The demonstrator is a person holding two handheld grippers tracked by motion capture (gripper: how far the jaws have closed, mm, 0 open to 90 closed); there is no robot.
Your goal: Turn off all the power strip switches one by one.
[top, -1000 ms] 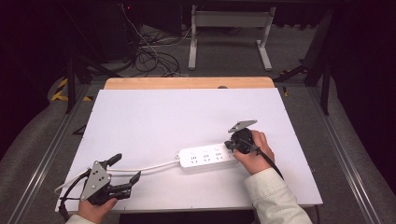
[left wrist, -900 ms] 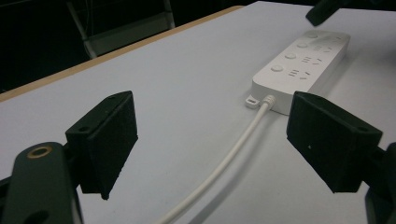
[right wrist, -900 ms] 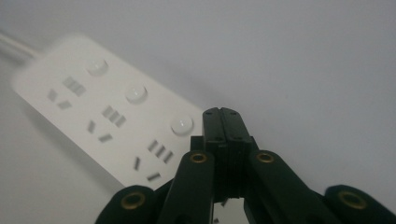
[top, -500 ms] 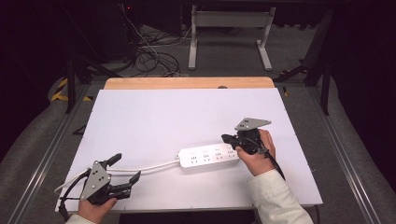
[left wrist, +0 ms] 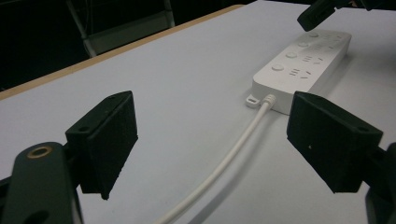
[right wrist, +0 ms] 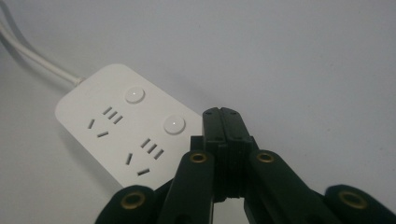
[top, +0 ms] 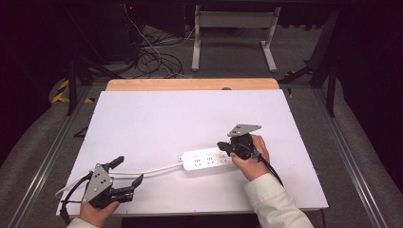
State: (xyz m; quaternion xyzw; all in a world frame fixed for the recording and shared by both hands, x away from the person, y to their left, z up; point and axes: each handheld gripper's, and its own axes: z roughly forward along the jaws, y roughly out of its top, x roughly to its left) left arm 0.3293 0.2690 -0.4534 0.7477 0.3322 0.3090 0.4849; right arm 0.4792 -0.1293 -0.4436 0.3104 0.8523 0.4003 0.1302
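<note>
White tabletop (top: pixel 157 123), and the white plastic power strip (top: pixel 206 159) lies right of centre. Right gripper (right wrist: pixel 223 122), jaws pressed together, hangs over its switch buttons, likely pressing one next; left gripper (left wrist: pixel 212 144) waits wide apart around the white cable (left wrist: pixel 233 149).

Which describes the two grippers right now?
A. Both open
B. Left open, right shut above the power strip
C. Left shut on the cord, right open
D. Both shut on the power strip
B: the left gripper has its jaws spread wide with the white cord lying untouched between them, while the right gripper has its jaws pressed together, empty, above the power strip.
</note>
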